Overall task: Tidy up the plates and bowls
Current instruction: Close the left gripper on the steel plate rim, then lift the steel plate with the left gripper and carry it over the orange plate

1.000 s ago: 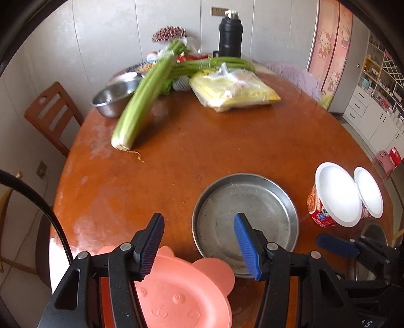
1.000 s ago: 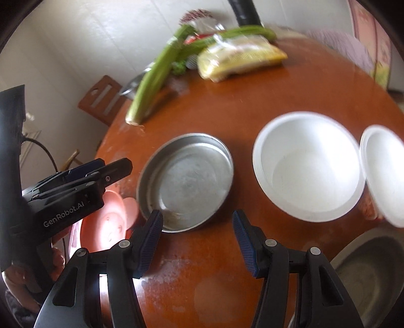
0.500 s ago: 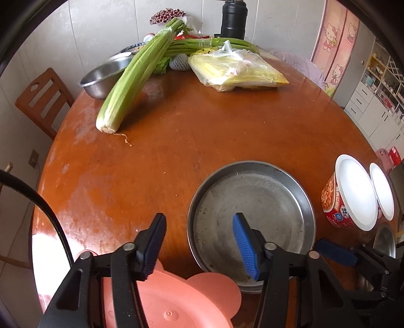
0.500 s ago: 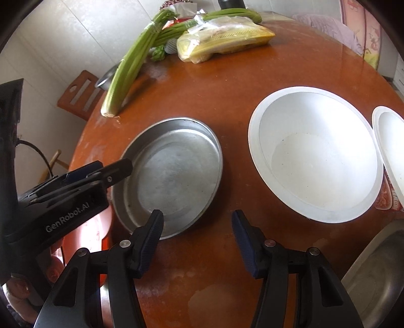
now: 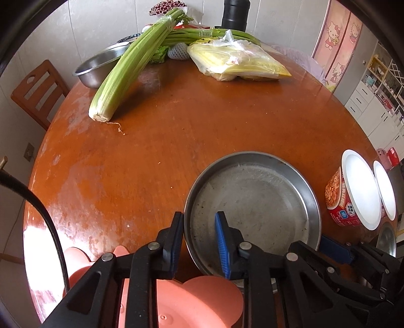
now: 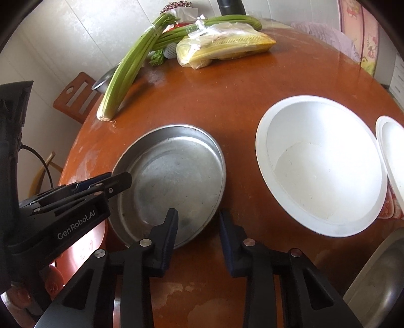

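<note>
A round steel plate (image 5: 255, 201) lies on the brown round table, also in the right wrist view (image 6: 174, 181). My left gripper (image 5: 199, 239) straddles the plate's near-left rim, one finger outside and one inside, with a gap still between them. My right gripper (image 6: 198, 237) straddles the plate's near-right rim the same way, open. A pink bear-shaped plate (image 5: 192, 302) lies under the left gripper. A white-lined paper bowl (image 6: 320, 166) and a second one (image 6: 391, 156) stand to the right.
Celery stalks (image 5: 131, 73), a bag of yellow food (image 5: 237, 63), a steel bowl (image 5: 98, 68) and a black flask (image 5: 234, 12) sit at the table's far side. A wooden chair (image 5: 38, 90) stands at the left. Another steel bowl (image 6: 378, 285) is at the near right.
Both grippers moved forward and down to the steel plate's near rim. Both have narrowed their opening around the rim.
</note>
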Demonstrator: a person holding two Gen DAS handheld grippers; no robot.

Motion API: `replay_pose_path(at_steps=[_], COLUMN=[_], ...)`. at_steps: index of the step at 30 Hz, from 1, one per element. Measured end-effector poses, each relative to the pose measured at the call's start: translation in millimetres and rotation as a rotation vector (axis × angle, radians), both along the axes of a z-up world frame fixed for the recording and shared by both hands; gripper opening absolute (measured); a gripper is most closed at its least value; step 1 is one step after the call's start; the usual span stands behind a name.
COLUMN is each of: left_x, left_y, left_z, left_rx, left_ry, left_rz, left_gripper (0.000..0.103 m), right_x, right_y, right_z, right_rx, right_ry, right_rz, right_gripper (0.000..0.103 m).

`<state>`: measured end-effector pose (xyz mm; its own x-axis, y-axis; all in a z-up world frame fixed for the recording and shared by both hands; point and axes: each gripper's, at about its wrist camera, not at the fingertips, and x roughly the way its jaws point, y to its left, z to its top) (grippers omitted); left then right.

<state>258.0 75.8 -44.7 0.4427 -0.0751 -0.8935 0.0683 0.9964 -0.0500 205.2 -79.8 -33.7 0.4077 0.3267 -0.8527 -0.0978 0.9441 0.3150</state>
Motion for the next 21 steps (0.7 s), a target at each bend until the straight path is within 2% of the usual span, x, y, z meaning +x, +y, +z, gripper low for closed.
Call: replay_pose_path(at_steps=[5, 15, 21], left_x=[-3, -11, -19], left_y=[-2, 2, 3], left_z=[9, 25, 41], left_rx=[0.007, -0.011, -0.023], left_ry=[-0.041, -0.085, -0.132], left_rz=[-0.004, 0.004, 0.012], left_gripper=[0.026, 0.026, 0.026], right_x=[1, -12, -16], right_y=[2, -1, -1], right_z=[5, 38, 45], right_rx=[-0.011, -0.019, -0.022], right_ry=[-0.031, -0.163, -0.195], right_rz=[-0.003, 0.002, -0.001], right_gripper=[0.033, 0.033, 0.034])
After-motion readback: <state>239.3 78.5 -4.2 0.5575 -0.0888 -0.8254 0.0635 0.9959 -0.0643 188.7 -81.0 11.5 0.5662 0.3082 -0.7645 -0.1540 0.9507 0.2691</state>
